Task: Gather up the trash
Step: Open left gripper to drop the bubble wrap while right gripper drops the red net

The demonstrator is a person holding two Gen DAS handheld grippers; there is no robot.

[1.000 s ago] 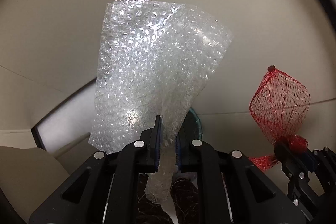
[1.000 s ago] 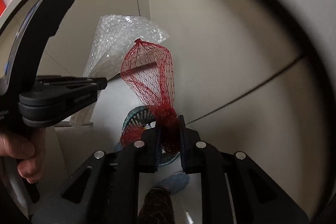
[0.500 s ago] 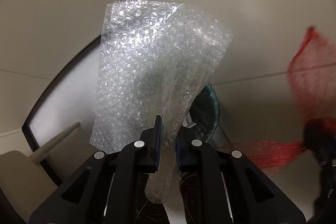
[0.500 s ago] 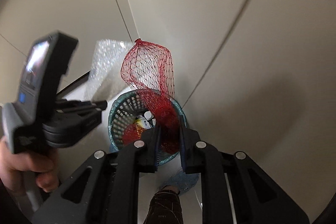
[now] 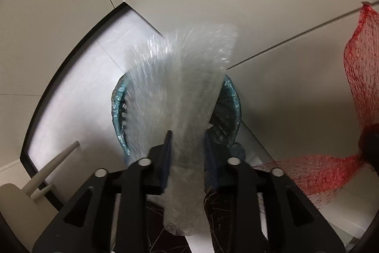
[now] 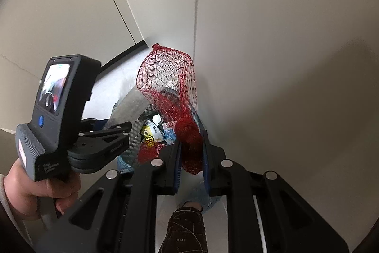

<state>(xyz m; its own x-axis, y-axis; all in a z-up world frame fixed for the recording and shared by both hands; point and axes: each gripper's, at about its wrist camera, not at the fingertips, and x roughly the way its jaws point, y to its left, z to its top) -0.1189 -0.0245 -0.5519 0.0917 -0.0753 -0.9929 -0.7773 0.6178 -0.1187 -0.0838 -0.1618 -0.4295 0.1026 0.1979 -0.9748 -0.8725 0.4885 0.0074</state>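
Left wrist view: the left gripper (image 5: 186, 134) points down over a round teal mesh waste basket with a thin plastic liner (image 5: 233, 108) that stands on a pale floor in a corner of beige walls. Its jaws are opening, and a clear sheet of bubble wrap (image 5: 182, 91) is between the blue pads (image 5: 166, 153), streaked with blur; the pads stand apart from it and no longer pinch it. The sheet fans out over the basket's mouth and hides most of the inside. At the right edge hangs a red plastic net bag (image 5: 360, 77), its tail trailing across the lower right. A beige tapered object (image 5: 54, 165) lies at the lower left; what it is cannot be told.

Right wrist view: the right gripper (image 6: 191, 151) is clenched on the bunched neck of the red net bag (image 6: 170, 82), whose empty body balloons forward above the basket (image 6: 135, 132). Inside the basket lie small cartons and wrappers (image 6: 156, 132), yellow, white and blue, with a patch of red netting beside them. On the left a hand (image 6: 40, 189) grips the handle of the left gripper (image 6: 118, 132), whose rear screen is lit; its fingers reach over the basket's near rim. A dark patterned trouser leg (image 6: 184, 227) shows at the bottom between the right gripper's arms.
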